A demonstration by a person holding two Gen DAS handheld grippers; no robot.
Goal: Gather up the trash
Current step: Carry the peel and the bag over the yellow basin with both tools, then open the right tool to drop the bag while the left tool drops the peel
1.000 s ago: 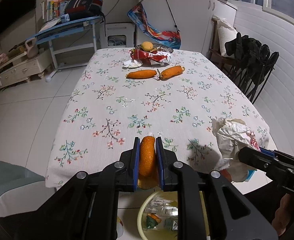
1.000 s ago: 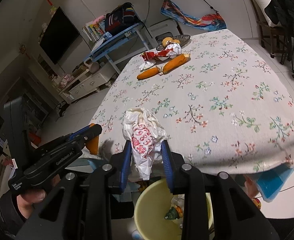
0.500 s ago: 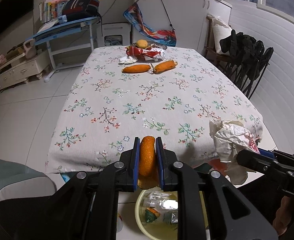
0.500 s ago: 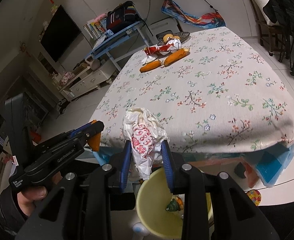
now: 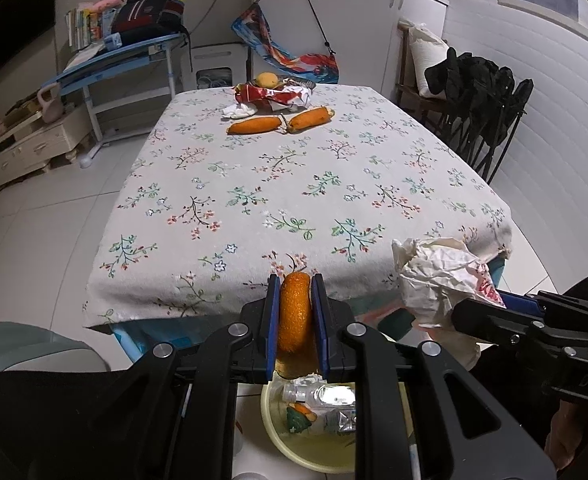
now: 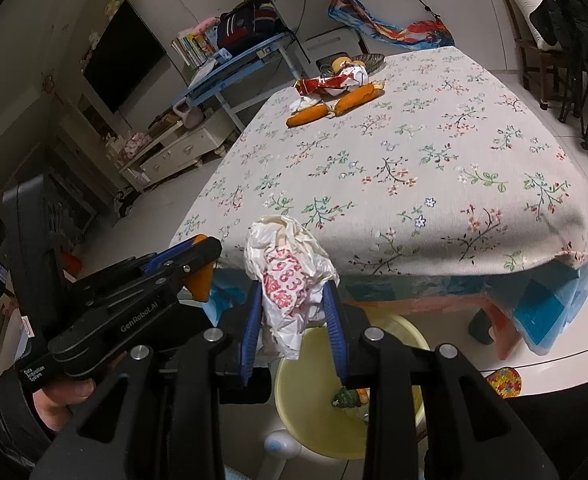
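Note:
My left gripper (image 5: 295, 292) is shut on a piece of orange peel (image 5: 293, 318), held just off the table's near edge above a yellow bin (image 5: 314, 432). My right gripper (image 6: 291, 304) is shut on a crumpled white paper bag with red print (image 6: 287, 276), also over the yellow bin (image 6: 326, 412). The bin holds a plastic bottle (image 5: 326, 400) and scraps. In the left wrist view the paper bag (image 5: 442, 276) shows at the right. In the right wrist view the left gripper (image 6: 201, 258) and its peel (image 6: 199, 282) show at the left.
The floral-cloth table (image 5: 294, 184) carries two more orange peels (image 5: 253, 125), a red wrapper (image 5: 269, 94), a white tissue (image 5: 237, 110) and a fruit (image 5: 265, 79) at its far end. Dark chairs (image 5: 482, 112) stand to the right, a blue desk (image 5: 121, 56) at the far left.
Both grippers have drawn back from the table with their loads; the table edge has receded and more of the yellow bin shows beneath them.

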